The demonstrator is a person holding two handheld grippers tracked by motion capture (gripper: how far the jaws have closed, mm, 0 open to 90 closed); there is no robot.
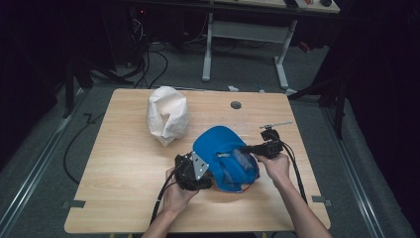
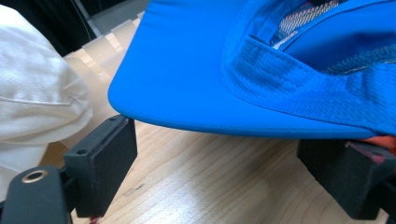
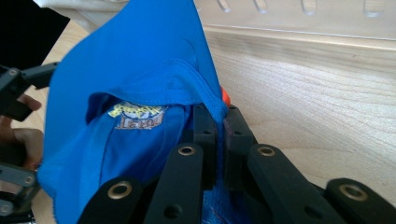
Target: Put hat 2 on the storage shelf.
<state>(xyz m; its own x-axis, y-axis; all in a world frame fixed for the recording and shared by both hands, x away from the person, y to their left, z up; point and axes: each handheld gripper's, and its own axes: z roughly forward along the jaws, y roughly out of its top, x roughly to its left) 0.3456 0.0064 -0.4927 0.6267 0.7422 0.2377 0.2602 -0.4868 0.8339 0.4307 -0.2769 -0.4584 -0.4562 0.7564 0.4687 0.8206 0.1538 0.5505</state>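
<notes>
1. The blue cap is held upside down just above the tabletop, near its front middle, between the two grippers. Its hollow faces up, so the inner label and sweatband can be seen.

2. The right gripper has its fingers pressed together on the rim of the crown, with the cloth pinched between them. This grip seems meant to carry the cap's weight and keep the opening spread.

3. The left gripper sits at the cap's near-left side. In the left gripper view its fingers stand wide apart beneath the brim, which hangs over the gap; they clamp nothing. Judging by that, this gripper is lined up to take the brim or to steady it from below, not yet closed.

4. The cap's long axis runs from the crown, toward the person and right gripper, to the brim, which points away and slightly left, toward the white bag.

5. The bag stands crumpled on the tabletop's far left part, apart from the cap. The brim being aimed at it suggests the cap is headed there, though I cannot tell where the bag's mouth lies.

6. The brim looks stiff and flat, the crown soft and folded in on itself.
</notes>
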